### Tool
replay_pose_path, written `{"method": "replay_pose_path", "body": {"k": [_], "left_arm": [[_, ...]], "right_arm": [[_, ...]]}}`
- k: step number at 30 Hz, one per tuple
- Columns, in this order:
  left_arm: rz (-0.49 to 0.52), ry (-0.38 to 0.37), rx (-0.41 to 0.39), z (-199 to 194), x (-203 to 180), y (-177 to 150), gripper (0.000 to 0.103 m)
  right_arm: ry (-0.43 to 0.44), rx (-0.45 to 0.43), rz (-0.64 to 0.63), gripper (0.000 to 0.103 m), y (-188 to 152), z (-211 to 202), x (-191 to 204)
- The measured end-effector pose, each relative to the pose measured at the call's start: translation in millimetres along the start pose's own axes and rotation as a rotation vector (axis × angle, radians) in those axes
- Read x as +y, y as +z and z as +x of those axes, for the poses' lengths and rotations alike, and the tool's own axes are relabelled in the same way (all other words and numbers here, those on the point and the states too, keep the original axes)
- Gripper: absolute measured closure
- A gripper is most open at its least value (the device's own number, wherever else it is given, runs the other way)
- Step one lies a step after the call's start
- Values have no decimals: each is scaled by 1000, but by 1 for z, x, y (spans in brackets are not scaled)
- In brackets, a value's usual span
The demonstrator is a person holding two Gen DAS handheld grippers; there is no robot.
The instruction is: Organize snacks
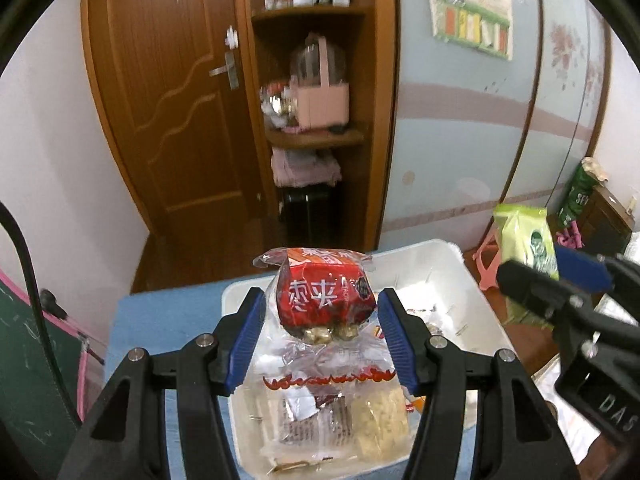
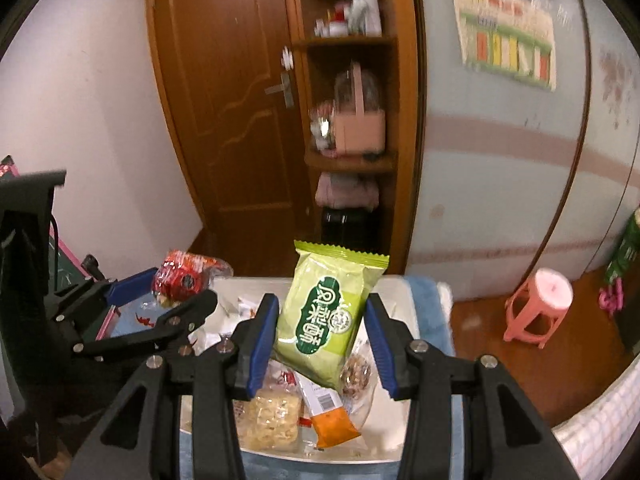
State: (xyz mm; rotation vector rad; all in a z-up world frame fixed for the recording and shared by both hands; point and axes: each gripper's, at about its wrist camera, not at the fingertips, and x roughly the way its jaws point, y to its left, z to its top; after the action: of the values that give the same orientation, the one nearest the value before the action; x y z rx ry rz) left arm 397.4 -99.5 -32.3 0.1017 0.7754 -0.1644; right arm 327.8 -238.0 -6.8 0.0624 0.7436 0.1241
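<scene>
Snacks fill both of your tools right now: your left gripper [image 1: 322, 320] is clamped on a red-labelled clear plastic packet of date sweets [image 1: 326, 292], its blue pads [image 1: 250, 336] pressing the crinkled film on either side, and your right gripper [image 2: 322, 340] is closed on a flat lime-green foil snack pouch [image 2: 328, 316], which stands between the jaws with its long axis running up and slightly tilted, crimped top edge farthest from you. Both packets hang above the white rectangular plastic bin [image 1: 452, 276] that sits on a blue cloth [image 1: 168, 312] directly below and just beyond the fingertips. Inside the bin lie a clear bag of pale crackers [image 2: 272, 416], an orange-ended wrapper [image 2: 332, 424] and a small bag of nuts [image 2: 356, 372], so the free space looks to be toward the far end. What the coming move turns on is that the bin lies straight under each packet, and the two grippers sit side by side, the left one over the bin's left part, the right one over its middle; neither is clearly nearer, so judge your drop spots to keep the tools apart. Farther off stand a pink plastic stool [image 2: 536, 304] on the right, a brown wooden door [image 1: 160, 92] and open wooden corner shelves [image 1: 312, 136] against the far wall.
</scene>
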Motion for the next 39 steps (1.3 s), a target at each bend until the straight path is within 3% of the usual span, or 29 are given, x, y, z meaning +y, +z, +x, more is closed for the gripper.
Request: {"method": "replay_pose_path", "body": {"k": [4, 8, 10, 12, 13, 18, 25, 39], "left_arm": [[7, 12, 48, 33, -2, -6, 43], [-14, 11, 86, 49, 5, -12, 17], [-48, -16, 111, 55, 12, -15, 13], [-64, -48, 131, 56, 16, -19, 13], [-64, -52, 136, 55, 17, -22, 13], [-28, -9, 122, 50, 13, -25, 13], [-16, -3, 108, 22, 15, -34, 13], [-5, 17, 22, -91, 24, -54, 13]], "right_arm": [[2, 76, 21, 58, -8, 33, -8], [23, 147, 75, 57, -15, 56, -20], [34, 159, 102, 51, -16, 60, -26], [35, 165, 123, 36, -17, 61, -31], [37, 166, 127, 35, -18, 60, -33], [34, 169, 108, 35, -21, 54, -27], [53, 164, 105, 35, -24, 37, -20], [63, 91, 38, 35, -32, -53, 15]]}}
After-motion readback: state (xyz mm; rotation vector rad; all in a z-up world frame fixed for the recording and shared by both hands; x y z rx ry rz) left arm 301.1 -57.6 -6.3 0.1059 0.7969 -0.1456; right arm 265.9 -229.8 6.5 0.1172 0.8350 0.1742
